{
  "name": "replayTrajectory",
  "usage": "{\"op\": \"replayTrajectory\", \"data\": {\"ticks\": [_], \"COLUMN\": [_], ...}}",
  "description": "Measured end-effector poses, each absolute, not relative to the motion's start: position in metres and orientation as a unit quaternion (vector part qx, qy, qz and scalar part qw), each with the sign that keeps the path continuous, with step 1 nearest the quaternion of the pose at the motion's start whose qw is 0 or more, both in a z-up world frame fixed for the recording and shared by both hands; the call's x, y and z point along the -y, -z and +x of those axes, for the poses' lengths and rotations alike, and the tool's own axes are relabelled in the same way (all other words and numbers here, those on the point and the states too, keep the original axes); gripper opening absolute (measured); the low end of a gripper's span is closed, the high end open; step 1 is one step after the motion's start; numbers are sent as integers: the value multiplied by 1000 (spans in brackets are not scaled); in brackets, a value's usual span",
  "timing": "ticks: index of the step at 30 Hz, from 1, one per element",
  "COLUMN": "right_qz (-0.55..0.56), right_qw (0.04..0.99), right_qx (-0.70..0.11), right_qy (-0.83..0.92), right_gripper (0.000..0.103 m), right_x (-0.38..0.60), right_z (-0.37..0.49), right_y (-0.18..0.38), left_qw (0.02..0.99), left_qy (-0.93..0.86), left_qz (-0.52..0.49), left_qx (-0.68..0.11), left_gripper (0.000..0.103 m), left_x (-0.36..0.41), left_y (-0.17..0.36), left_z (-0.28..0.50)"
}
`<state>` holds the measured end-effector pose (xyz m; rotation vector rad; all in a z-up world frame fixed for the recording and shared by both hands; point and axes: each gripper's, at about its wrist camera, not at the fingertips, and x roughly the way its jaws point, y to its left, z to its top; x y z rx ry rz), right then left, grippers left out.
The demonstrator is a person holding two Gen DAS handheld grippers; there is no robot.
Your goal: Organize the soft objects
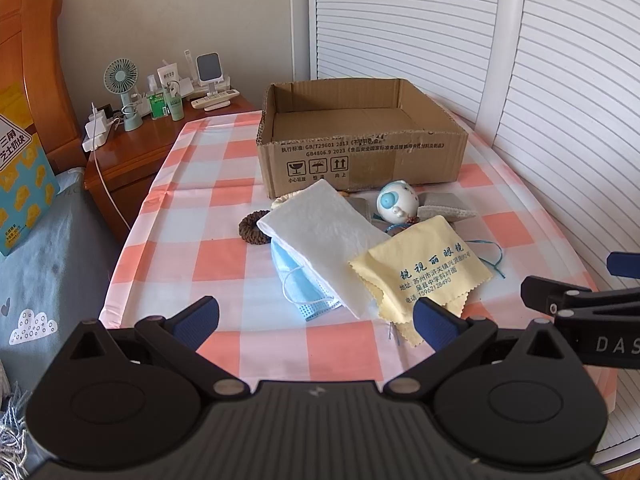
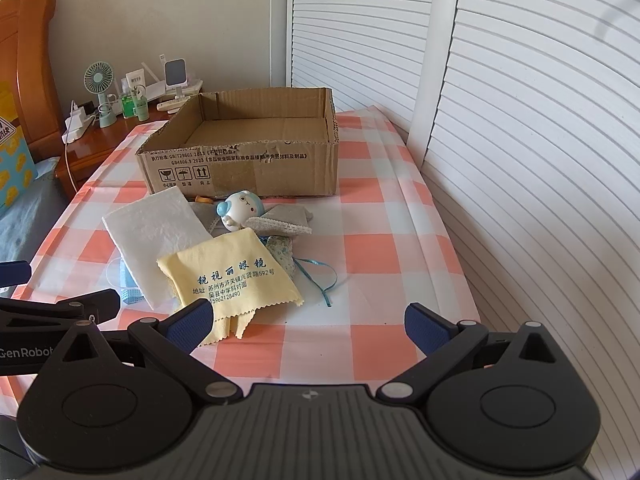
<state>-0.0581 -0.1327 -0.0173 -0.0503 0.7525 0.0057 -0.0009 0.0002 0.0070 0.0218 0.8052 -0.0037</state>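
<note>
- Both claws are spread wide and hold nothing: the left gripper (image 1: 316,320) hangs just short of the pile, the right gripper (image 2: 308,322) beside it, over the near edge of the pile.
- The box (image 1: 360,136) stands open and looks empty; it is the landmark here. The soft things all lie in a heap just in front of its printed wall, on the checked cloth (image 1: 208,248).
- Nearest the box: a round toy (image 1: 396,202) on grey pads (image 1: 444,206), and a brown ring (image 1: 254,226) off to the box's left front.
- Further out from the box: a white cloth (image 1: 320,232) lying over a blue mask (image 1: 304,280), and a yellow cloth (image 1: 424,268) overlapping the white one's edge. A blue ribbon (image 2: 320,276) trails from under it.
- Risks, as I judge them: the layers overlap, so a pinch on the white cloth may drag the mask or yellow cloth along; the mask's loop or the ribbon may snag a finger; a low pinch may gather the checked cloth and shift the box; limp cloth may catch on the box rim.
</note>
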Motion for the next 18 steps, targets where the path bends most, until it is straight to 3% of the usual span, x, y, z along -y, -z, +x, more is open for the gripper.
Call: {"op": "replayTrajectory", "data": {"ticks": [18], "right_qz": [-23], "right_qw": [929], "right_qx": [-370], "right_qy": [-16], "right_gripper": [103], "right_x": [132], "right_z": [-48], "right_y": [24], "left_qw": [923], "left_qy": [18], "left_qz": [12], "left_qx": [-385], "left_gripper": [102], "left_x": [-5], "left_y": [2], "left_z": [7]}}
